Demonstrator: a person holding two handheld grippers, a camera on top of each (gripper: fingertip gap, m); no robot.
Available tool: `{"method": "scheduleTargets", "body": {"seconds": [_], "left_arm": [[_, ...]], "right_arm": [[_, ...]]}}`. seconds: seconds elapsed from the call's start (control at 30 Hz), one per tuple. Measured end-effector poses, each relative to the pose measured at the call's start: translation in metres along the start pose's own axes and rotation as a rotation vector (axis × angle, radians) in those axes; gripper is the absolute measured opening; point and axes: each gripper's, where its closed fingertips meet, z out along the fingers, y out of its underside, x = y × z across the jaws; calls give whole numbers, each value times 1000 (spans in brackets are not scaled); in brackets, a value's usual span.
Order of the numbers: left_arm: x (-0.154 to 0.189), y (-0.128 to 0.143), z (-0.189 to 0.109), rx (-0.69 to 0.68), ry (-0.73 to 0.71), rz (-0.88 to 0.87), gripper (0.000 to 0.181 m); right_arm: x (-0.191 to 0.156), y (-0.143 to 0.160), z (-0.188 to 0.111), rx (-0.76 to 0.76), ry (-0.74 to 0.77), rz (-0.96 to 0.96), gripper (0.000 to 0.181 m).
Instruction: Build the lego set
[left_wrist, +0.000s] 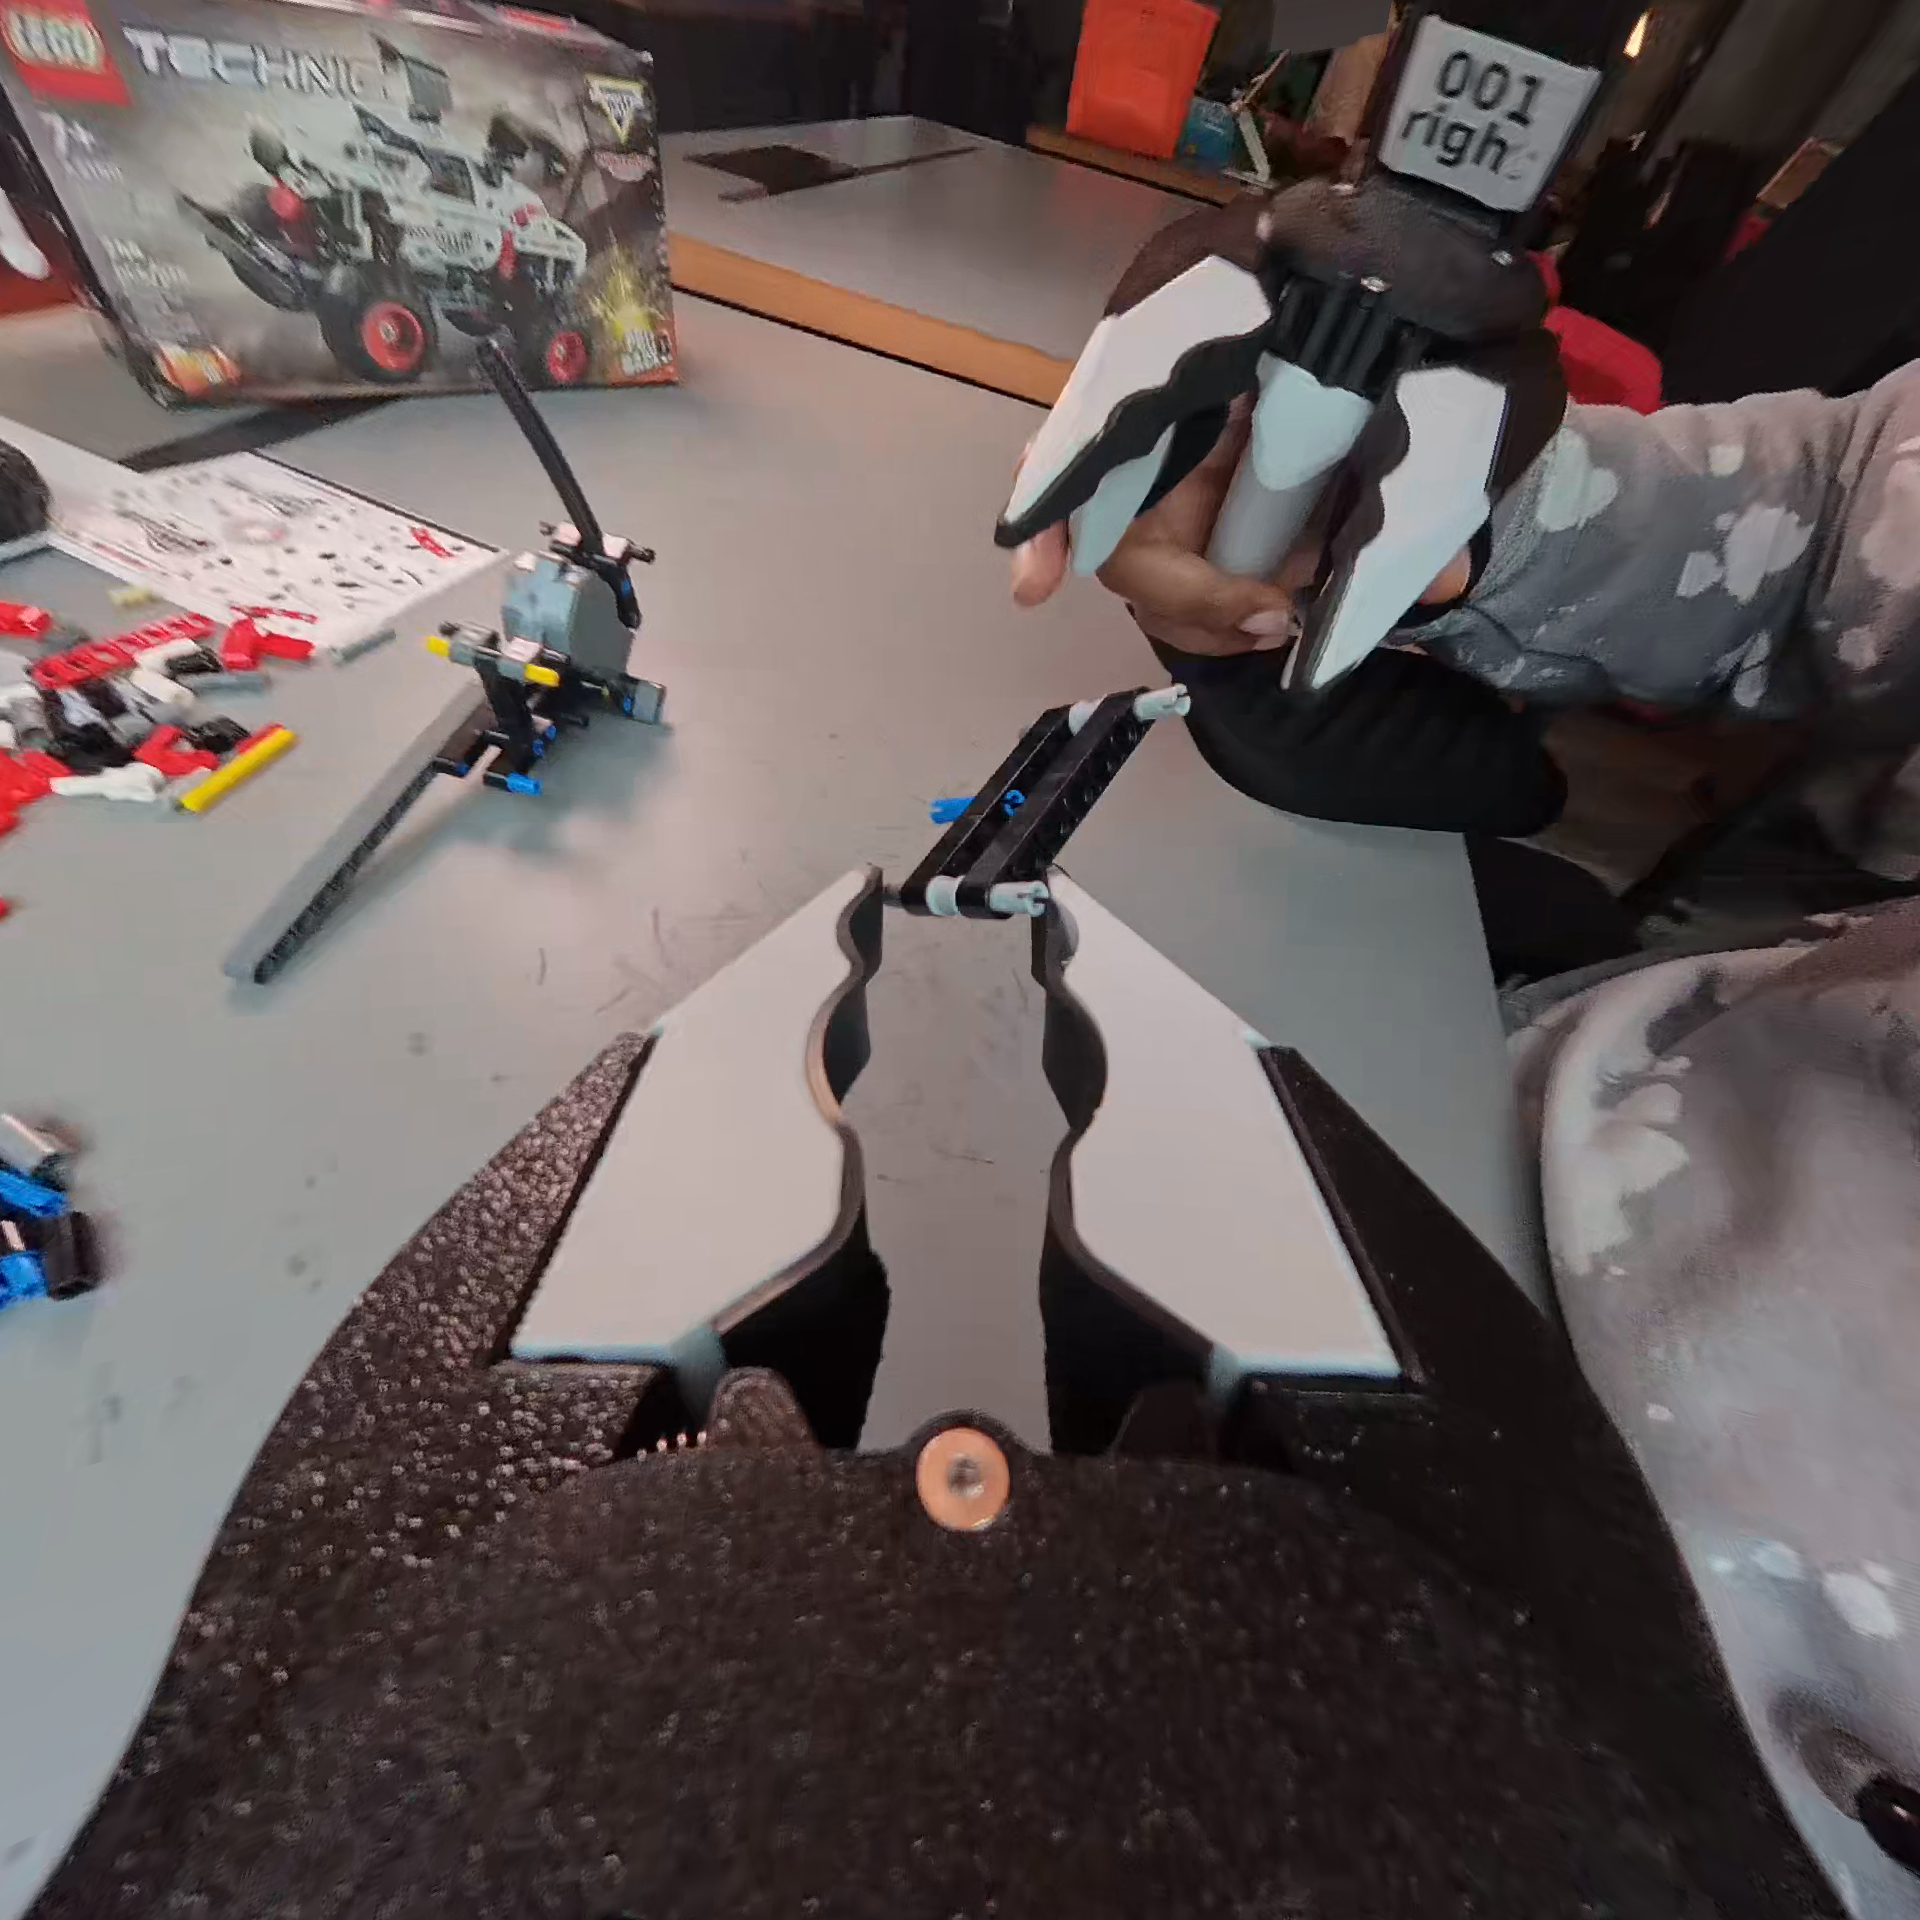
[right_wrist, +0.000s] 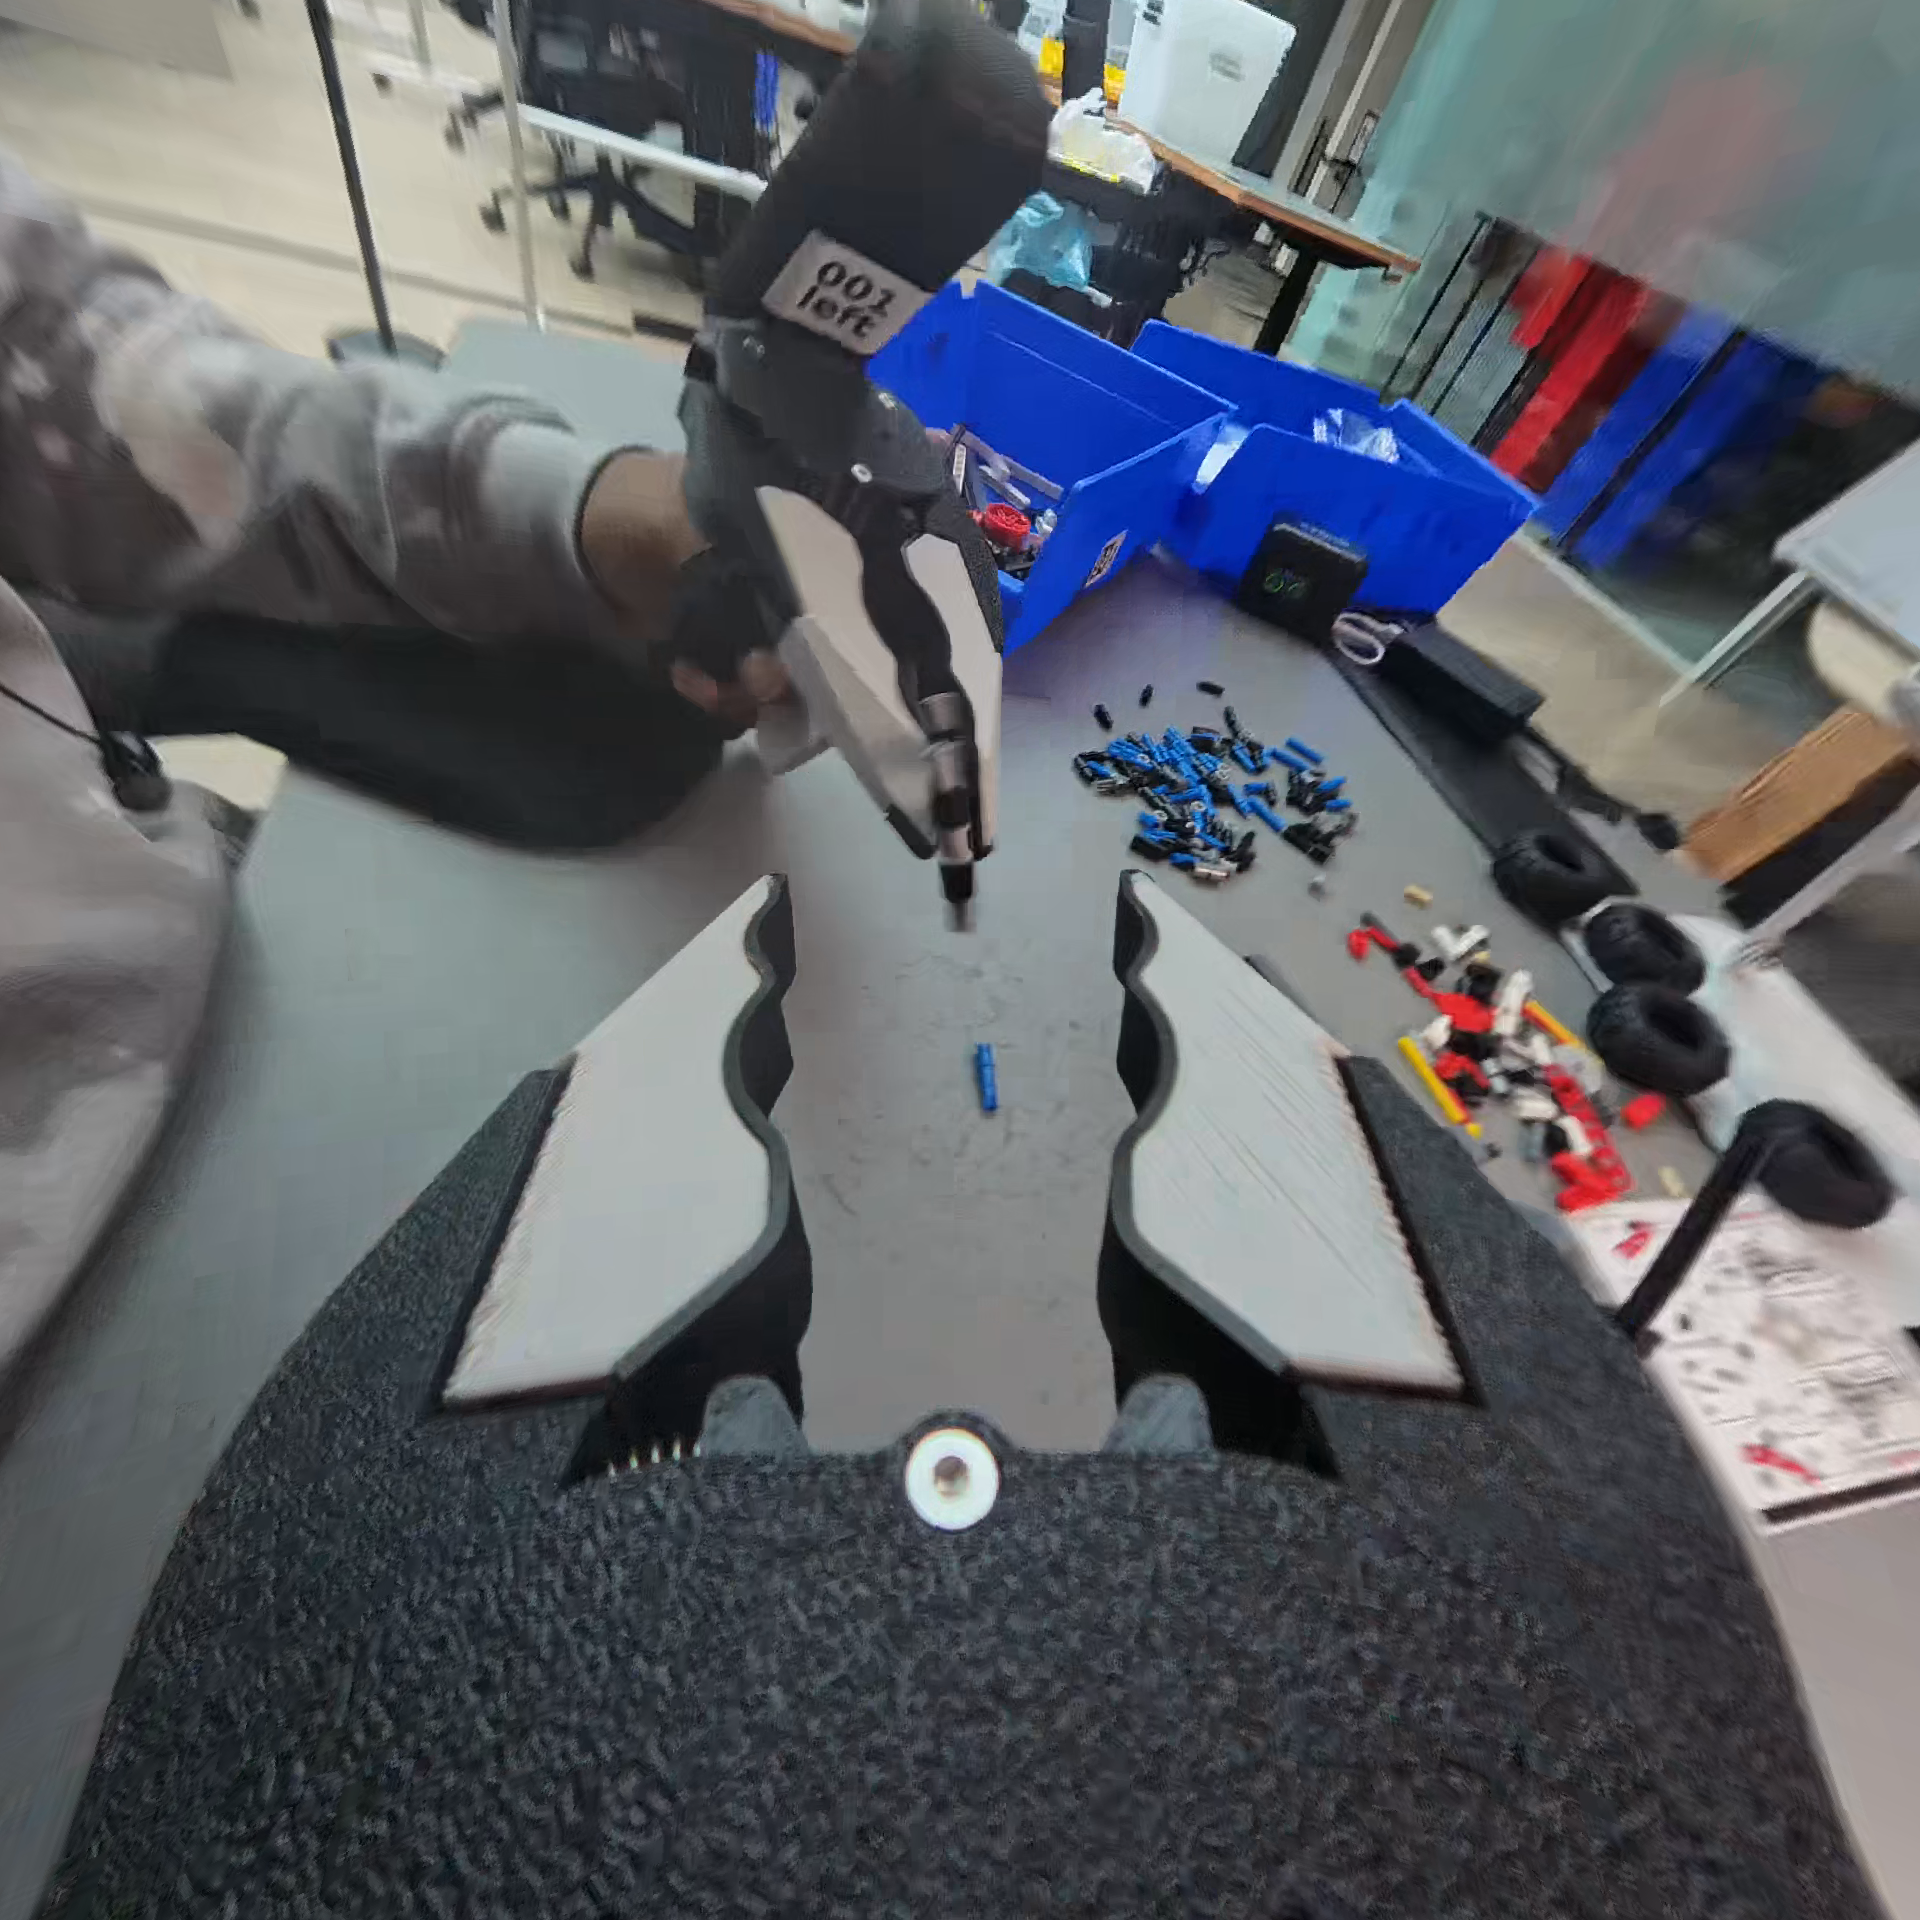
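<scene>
Lego beam assembly (left_wrist: 1023, 805) in left gripper (left_wrist: 961, 894), blue pin (right_wrist: 985, 1076) below, loose parts (right_wrist: 1210, 795) nearby

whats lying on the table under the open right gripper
A single small blue pin lies loose on the grey table, seen between the open jaws of the right gripper. Whatever sits beneath the gripper's black body is covered and cannot be seen.

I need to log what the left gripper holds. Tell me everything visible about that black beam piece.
The black beam assembly looks like two plastic studless beams side by side, joined by light grey pins protruding at both ends, with a blue pin on one side. The left gripper pinches its near end; it points away, raised above the table, toward the right gripper.
</scene>
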Motion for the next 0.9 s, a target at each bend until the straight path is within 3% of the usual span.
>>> {"method": "scheduleTargets", "body": {"seconds": [0.03,0.07,0.13,0.17,0.23,0.3,0.5,0.6,0.67,0.7,0.73,0.77,0.83,0.9], "left_arm": [[0,3,1,-12,21,-37,26],[1,4,2,-15,32,-53,7],[7,4,5,-16,69,-67,6],[8,5,6,-23,70,-65,6],[5,11,7,-53,38,-28,5],[10,10,5,-47,69,-30,4],[2,16,0,-78,60,-2,4],[1,8,-4,-27,59,-8,4],[2,-4,-8,43,76,-24,4],[5,-11,-10,88,101,-38,4],[8,-19,-13,137,126,-52,4],[10,-25,-16,182,145,-65,4],[10,-32,-20,235,164,-78,5],[9,-35,-26,260,179,-81,8]], "right_arm": [[-5,2,7,-31,24,-104,59],[-7,6,15,-67,48,-190,53],[0,11,24,-108,114,-309,1],[0,8,25,-74,86,-286,0],[-4,10,24,-44,-80,-19,0],[0,7,19,31,-143,135,0],[11,28,21,-43,-140,228,2],[4,36,31,-52,-202,350,50],[-2,33,43,-14,-214,377,59],[-8,27,49,17,-236,380,56],[-12,18,53,53,-262,375,42],[-11,10,55,79,-264,344,10],[-6,7,51,8,-298,254,6],[0,17,40,-190,-347,175,7]]}}
